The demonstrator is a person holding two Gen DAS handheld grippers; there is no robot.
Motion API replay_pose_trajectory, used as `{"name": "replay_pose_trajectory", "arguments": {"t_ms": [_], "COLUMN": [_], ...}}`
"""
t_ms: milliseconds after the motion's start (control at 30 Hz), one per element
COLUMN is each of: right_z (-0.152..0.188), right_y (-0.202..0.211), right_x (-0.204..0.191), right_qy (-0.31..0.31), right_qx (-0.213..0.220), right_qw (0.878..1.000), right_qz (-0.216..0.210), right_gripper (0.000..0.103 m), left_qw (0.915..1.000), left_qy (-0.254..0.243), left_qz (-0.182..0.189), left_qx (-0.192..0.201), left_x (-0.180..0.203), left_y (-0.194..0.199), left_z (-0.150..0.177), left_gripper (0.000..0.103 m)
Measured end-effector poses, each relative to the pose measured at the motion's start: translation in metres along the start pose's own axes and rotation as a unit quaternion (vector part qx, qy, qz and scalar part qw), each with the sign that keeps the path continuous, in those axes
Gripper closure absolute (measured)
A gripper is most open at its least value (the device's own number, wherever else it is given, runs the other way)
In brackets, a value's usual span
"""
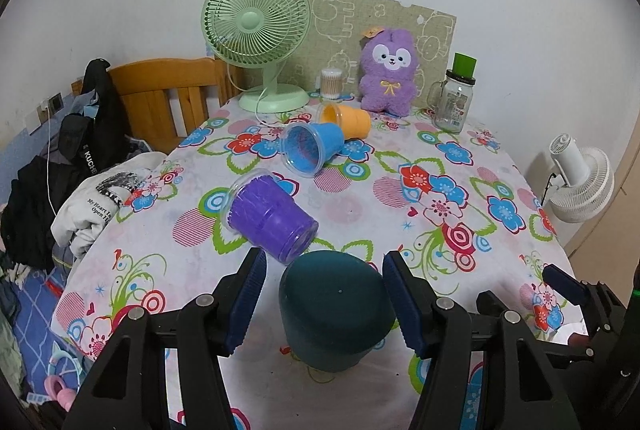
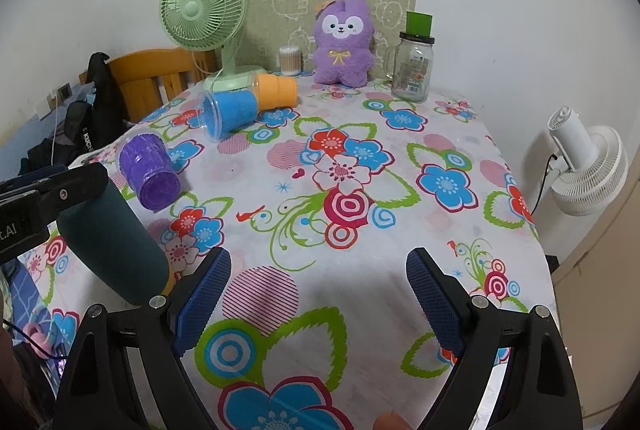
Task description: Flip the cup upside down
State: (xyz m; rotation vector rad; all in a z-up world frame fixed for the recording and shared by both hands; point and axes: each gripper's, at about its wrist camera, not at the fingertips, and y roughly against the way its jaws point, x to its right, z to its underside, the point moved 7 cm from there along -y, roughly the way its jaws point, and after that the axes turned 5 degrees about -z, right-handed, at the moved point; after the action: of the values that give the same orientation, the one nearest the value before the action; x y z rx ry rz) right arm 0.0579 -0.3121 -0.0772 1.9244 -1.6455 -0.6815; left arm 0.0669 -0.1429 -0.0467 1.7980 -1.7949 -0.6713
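Teal cup inverted between the fingers of the left claw

The teal cup (image 1: 338,310) stood base-up on the desk (image 1: 460,166), between the spread fingers of the left claw (image 1: 324,304), which did not appear to touch it. The right claw (image 2: 318,300) hovered apart and empty, right of the teal cup. Beyond the teal cup, 3 cups lay on their sides: purple cup (image 1: 269,216), blue cup (image 1: 310,148), orange cup (image 1: 346,120). Judged: 1 flip done, 3 possibly left.
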Motion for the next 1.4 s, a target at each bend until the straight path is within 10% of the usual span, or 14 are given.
{"name": "replay_pose_trajectory", "arguments": {"t_ms": [1400], "right_z": [-0.056], "right_y": [0.058], "right_x": [-0.028], "right_qy": [0.025], "right_qx": [0.086], "right_qw": [0.995], "right_qz": [0.033], "right_gripper": [0.000], "left_qw": [0.9980], "left_qy": [0.028], "left_qz": [0.006], "left_qx": [0.056], "left_x": [-0.025], "left_y": [0.039], "left_z": [-0.025], "left_gripper": [0.016]}}
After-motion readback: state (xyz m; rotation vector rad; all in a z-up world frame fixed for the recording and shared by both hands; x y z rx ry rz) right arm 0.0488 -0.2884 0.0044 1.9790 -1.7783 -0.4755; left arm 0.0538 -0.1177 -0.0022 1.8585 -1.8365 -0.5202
